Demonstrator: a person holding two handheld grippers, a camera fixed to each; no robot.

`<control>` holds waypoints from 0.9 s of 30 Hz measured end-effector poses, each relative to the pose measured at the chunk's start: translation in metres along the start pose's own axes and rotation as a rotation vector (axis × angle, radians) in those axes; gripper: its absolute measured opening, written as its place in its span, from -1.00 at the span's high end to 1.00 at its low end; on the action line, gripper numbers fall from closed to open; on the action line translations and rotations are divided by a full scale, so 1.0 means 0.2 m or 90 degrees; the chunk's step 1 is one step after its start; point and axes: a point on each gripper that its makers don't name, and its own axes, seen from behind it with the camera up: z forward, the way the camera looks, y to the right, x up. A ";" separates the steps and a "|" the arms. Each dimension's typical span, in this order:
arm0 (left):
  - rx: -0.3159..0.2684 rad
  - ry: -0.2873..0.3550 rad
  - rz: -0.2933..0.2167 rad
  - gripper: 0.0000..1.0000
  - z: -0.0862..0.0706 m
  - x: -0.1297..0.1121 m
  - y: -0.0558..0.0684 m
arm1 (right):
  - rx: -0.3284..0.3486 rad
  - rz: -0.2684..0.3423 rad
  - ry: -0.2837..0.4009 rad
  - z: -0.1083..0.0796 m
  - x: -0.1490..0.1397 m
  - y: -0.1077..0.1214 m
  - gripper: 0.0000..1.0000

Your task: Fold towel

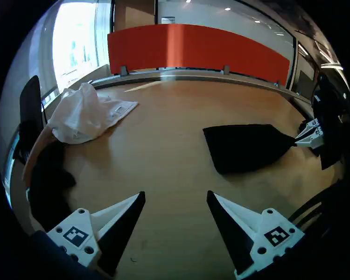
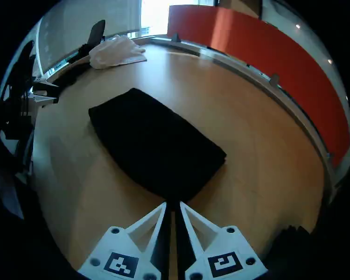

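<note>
Towel (image 2: 156,144) is pinched at its near corner by the right gripper (image 2: 173,204); the left gripper (image 1: 175,193) is held wide, apart. Next, a second corner must likely be gripped.

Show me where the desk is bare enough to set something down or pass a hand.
Widest bare patch: between the white cloth and black towel, running down to the left gripper, jaws open. Another strip lies between the towel and the orange divider. Crowded where the right gripper pinches the towel's corner.
</note>
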 end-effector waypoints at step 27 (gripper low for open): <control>-0.001 0.004 0.003 -0.96 -0.04 0.02 0.02 | -0.024 -0.038 0.068 -0.16 0.29 0.02 0.91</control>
